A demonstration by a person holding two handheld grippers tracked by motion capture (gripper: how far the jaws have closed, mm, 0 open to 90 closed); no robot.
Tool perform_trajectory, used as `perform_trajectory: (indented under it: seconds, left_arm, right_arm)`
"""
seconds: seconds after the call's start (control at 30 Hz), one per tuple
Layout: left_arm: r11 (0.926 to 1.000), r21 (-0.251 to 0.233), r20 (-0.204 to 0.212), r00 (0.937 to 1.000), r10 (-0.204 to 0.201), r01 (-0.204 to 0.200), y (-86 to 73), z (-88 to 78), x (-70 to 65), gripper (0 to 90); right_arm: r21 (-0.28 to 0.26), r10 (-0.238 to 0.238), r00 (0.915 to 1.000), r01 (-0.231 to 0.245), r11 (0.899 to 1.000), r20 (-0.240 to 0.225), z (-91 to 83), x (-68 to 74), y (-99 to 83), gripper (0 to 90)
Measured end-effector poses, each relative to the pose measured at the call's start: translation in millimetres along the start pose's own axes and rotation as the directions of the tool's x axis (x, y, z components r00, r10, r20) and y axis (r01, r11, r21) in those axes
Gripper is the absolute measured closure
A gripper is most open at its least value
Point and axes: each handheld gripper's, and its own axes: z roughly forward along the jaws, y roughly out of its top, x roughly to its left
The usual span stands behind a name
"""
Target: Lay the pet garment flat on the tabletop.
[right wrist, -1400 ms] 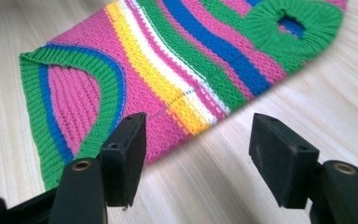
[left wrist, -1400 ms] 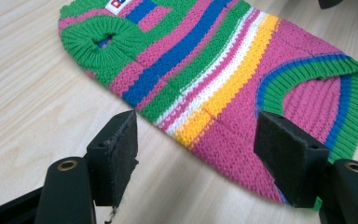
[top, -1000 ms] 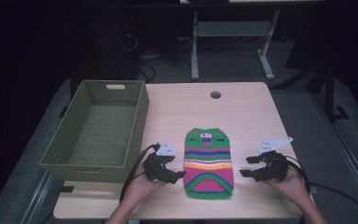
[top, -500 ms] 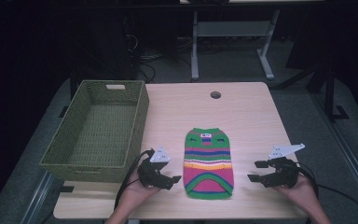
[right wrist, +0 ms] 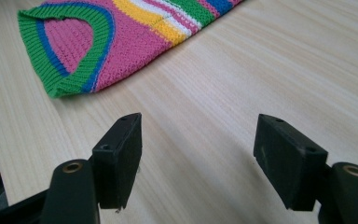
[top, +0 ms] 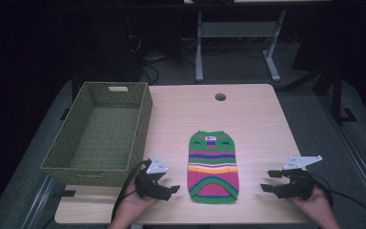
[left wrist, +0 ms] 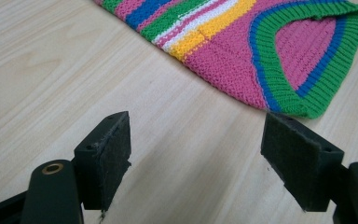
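Observation:
A small knitted striped garment [top: 213, 166], pink, green, blue, yellow and white, lies flat on the light wooden table [top: 248, 124]. Its green-edged hem end faces the near edge. My left gripper [top: 171, 189] rests low by the garment's near left corner, jaws open and empty, the garment [left wrist: 261, 51] just ahead of them. My right gripper [top: 268, 181] sits farther off to the garment's right, open with nothing between its pads [right wrist: 121, 158]; the garment's hem [right wrist: 88, 51] shows up and to the left of them.
A green woven basket [top: 138, 129], empty, stands on the table's left side, close behind my left hand. A round cable hole [top: 220, 97] lies at the far middle. Beyond the table stand dark floor, cables and a white desk frame [top: 238, 43].
Both grippers have drawn back toward the near edge and slightly outward from the garment. The garment has not moved. Both jaws stay open.

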Motion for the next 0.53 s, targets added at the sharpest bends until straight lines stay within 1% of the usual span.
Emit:
perform_trajectory:
  seconds: [0.07, 0.17, 0.2, 0.27, 0.33, 0.37, 0.4, 0.43, 0.5, 0.53]
  left_arm:
    - [1.0000, 0.000, -0.001, 1.0000, 0.005, -0.005, -1.7, -1.4, -0.6, 23.8]
    - [1.0000, -0.001, 0.003, 1.0000, 0.002, -0.002, -4.4, -3.8, -1.1, 23.9]
    - [1.0000, -0.004, 0.003, 1.0000, 0.001, -0.001, -6.0, -4.7, -1.8, 23.9]
    - [0.9999, -0.011, 0.003, 1.0000, -0.002, 0.002, -9.6, -7.4, -3.4, 23.8]
    - [0.9998, -0.018, -0.002, 1.0000, 0.005, -0.005, -12.9, -9.6, -4.7, 23.8]
    - [0.9998, -0.015, -0.002, 1.0000, 0.009, -0.010, -14.0, -10.6, -5.1, 23.7]
    - [0.9998, -0.019, -0.004, 1.0000, 0.006, -0.006, -15.2, -11.1, -6.1, 23.3]
    - [0.9997, -0.020, -0.007, 0.9999, 0.013, -0.013, -16.0, -11.9, -6.7, 23.3]
    - [0.9997, -0.016, -0.017, 0.9996, 0.021, -0.021, -16.4, -13.0, -7.9, 23.3]
    - [0.9995, -0.017, -0.020, 0.9994, 0.028, -0.029, -16.2, -14.0, -7.8, 23.3]
  right_arm:
    - [-0.002, 0.001, 1.0000, -0.001, 1.000, 0.001, -0.5, 0.4, -1.3, 32.0]
    - [-0.008, 0.018, 0.9998, -0.018, 1.000, -0.003, -2.6, 2.4, -6.9, 31.3]
    - [-0.016, 0.015, 0.9999, -0.015, 1.000, -0.002, -6.1, 4.6, -10.8, 31.3]
    - [-0.021, 0.008, 1.0000, -0.008, 1.000, 0.002, -7.4, 5.2, -12.3, 31.2]
    - [-0.037, 0.009, 0.9999, -0.009, 0.999, 0.009, -11.7, 8.3, -17.0, 30.8]
    - [-0.043, 0.015, 0.9998, -0.015, 0.999, 0.011, -13.6, 9.5, -19.4, 29.9]
    - [-0.051, 0.023, 0.9997, -0.023, 0.998, 0.011, -15.2, 10.8, -21.8, 29.3]
    - [-0.058, 0.026, 0.9995, -0.025, 0.998, 0.016, -16.2, 12.0, -24.6, 28.7]
    - [-0.062, 0.038, 0.9986, -0.035, 0.997, 0.037, -19.3, 14.7, -30.8, 26.8]
    - [-0.066, 0.040, 0.9985, -0.038, 0.997, 0.038, -20.2, 15.4, -32.4, 26.5]
